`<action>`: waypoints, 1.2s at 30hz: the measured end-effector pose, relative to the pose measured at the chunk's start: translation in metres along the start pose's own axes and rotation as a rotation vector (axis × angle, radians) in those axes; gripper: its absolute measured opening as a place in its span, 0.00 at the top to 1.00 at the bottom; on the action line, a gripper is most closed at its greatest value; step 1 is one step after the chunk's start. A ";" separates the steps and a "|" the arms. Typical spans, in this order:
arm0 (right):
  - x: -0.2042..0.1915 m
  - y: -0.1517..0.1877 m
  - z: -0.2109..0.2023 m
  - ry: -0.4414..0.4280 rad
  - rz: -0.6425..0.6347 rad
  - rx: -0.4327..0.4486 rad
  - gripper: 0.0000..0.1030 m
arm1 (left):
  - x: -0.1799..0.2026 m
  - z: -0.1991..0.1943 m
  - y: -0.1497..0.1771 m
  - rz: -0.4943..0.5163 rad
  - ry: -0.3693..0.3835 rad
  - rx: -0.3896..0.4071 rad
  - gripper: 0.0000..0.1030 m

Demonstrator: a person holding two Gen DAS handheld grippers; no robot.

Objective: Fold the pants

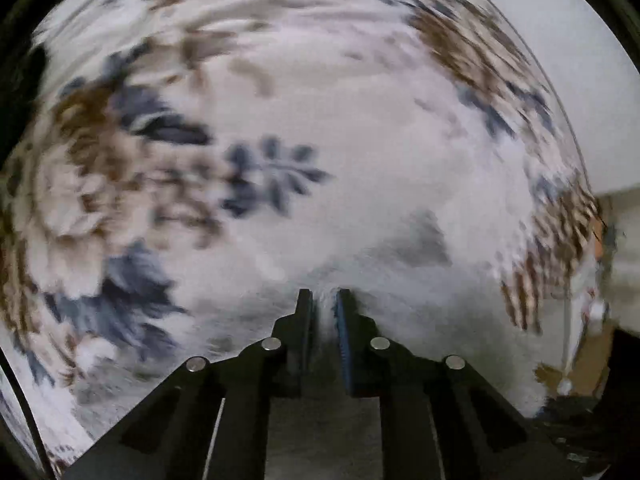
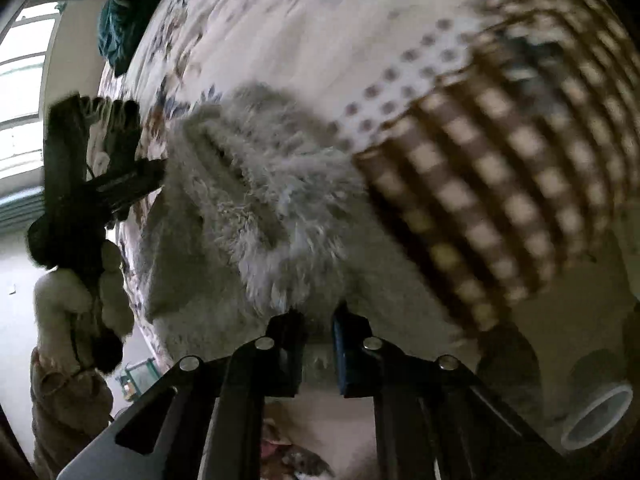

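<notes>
A: So, where are the pale grey fluffy fleece pants [image 2: 256, 208]?

B: Lying on the bed's floral-print bedspread with blue and brown flowers [image 2: 280, 32]. In the right wrist view the pile runs from the near edge, by the tool, up and to the left. I cannot tell which end is the waist.

A: And the right tool [image 2: 320, 316]?

B: Its jaws stand narrow, with fleece bunched between the tips; it has hold of the pants' near edge.

A: The left tool [image 1: 324, 294]?

B: Also nearly closed, pinching a ridge of pale fleece [image 1: 360, 240] between the black finger and the blue-padded one. Its view is blurred and looks almost straight down.

A: What else lies around?

B: A brown-and-cream checked cloth [image 2: 500, 184] just right of the pants, with a white dotted cloth [image 2: 404, 80] beside it. A dark teal bundle [image 2: 120, 8] sits at the bed's far end.

A: Anything one view shows alone?

B: Only the right wrist view shows the left tool from outside [image 2: 120, 172], at the pants' left edge, held by a gloved hand [image 2: 80, 292], plus a window [image 2: 24, 80] beyond. The left view shows mostly bedspread [image 1: 280, 80] and a pale wall [image 1: 540, 20].
</notes>
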State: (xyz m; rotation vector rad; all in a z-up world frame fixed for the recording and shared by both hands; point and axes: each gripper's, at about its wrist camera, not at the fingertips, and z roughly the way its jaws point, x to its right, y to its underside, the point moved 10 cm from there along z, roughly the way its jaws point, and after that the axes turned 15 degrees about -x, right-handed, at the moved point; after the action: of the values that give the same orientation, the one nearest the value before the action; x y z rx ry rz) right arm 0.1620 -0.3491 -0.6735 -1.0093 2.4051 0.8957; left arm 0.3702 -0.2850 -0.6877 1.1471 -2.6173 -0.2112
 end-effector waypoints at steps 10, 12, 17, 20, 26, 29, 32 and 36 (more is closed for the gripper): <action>-0.017 0.000 -0.027 0.047 -0.100 -0.095 0.23 | -0.031 -0.048 0.015 -0.202 0.192 0.114 0.57; -0.034 -0.013 -0.053 0.054 -0.143 -0.025 0.22 | -0.045 -0.064 0.030 -0.254 0.182 0.179 0.28; -0.086 -0.070 -0.043 0.121 -0.272 -0.030 0.22 | -0.084 -0.074 0.086 -0.392 0.163 0.262 0.03; -0.101 -0.101 -0.004 0.119 -0.267 -0.122 0.68 | -0.106 -0.054 0.116 -0.517 0.192 0.257 0.03; -0.086 -0.113 -0.031 0.255 -0.243 0.010 0.75 | -0.139 -0.027 0.156 -0.679 0.297 0.261 0.03; -0.073 -0.106 -0.009 0.263 -0.238 -0.125 0.64 | -0.143 -0.023 0.148 -0.699 0.360 0.274 0.03; -0.074 -0.105 -0.011 0.205 -0.202 -0.157 0.34 | -0.144 -0.019 0.125 -0.671 0.386 0.268 0.03; -0.090 -0.125 -0.026 0.165 -0.197 -0.073 0.25 | -0.144 -0.005 0.090 -0.588 0.332 0.230 0.16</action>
State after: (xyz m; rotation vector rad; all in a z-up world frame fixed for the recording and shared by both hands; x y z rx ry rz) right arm 0.3118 -0.3892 -0.6558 -1.3700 2.3657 0.8652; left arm 0.4020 -0.1182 -0.6886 1.8332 -1.9995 0.1625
